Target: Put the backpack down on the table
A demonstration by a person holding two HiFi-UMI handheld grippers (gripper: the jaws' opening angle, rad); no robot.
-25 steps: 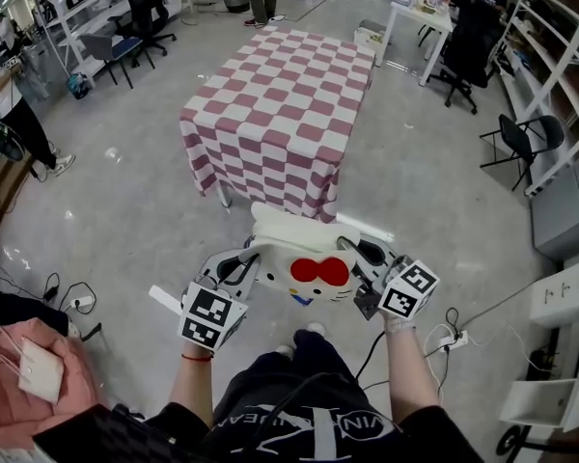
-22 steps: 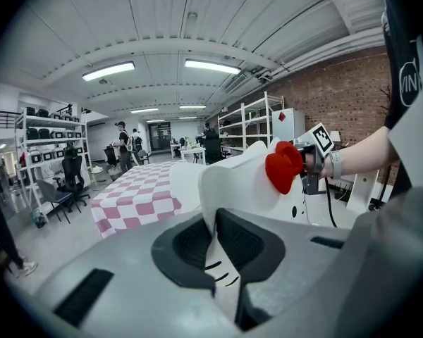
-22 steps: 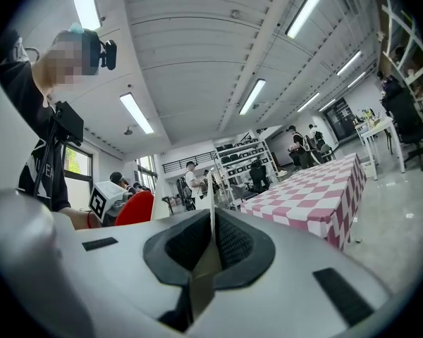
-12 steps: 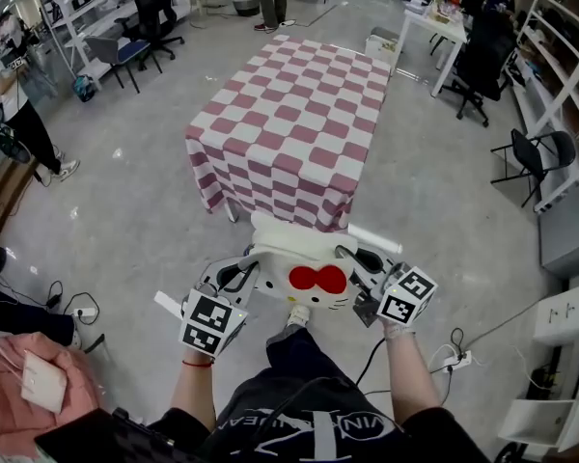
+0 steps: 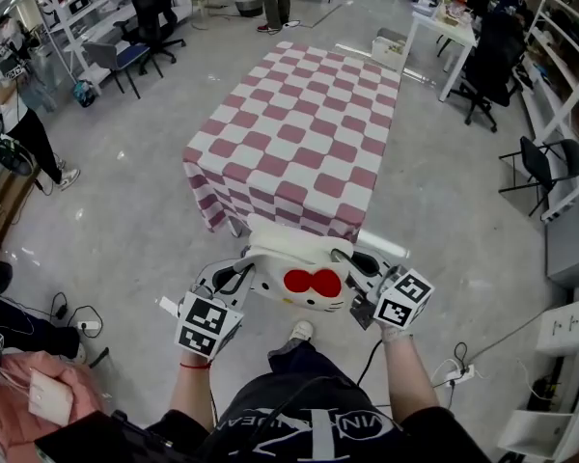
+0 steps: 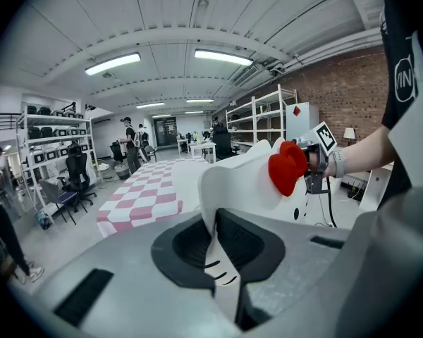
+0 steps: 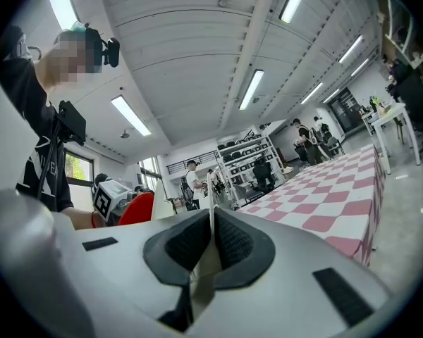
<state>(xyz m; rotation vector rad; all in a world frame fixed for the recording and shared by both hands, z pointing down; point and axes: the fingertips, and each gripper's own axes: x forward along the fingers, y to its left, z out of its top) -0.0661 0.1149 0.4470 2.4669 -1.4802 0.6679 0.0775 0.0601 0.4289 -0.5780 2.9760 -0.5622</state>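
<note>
The backpack [image 5: 299,263] is white, shaped like a cat's face with a red bow [image 5: 312,282]. It hangs in the air between my two grippers, just short of the near edge of the table [image 5: 304,143], which wears a pink-and-white checked cloth. My left gripper [image 5: 239,276] is shut on the backpack's left edge [image 6: 218,259]. My right gripper [image 5: 359,266] is shut on its right edge [image 7: 208,252]. In the left gripper view the red bow [image 6: 287,167] and the table [image 6: 144,196] show beyond the jaws.
Black office chairs [image 5: 140,27] and shelving [image 5: 68,8] stand at the back left, a white desk [image 5: 454,22] and more chairs at the back right. People stand at the far left [image 5: 10,104] and far back. Pink cloth [image 5: 29,394] lies on the floor by my left.
I have walked nearer to the table with the backpack held between both grippers. Its near edge now lies right behind the backpack. Both grips are unchanged.
</note>
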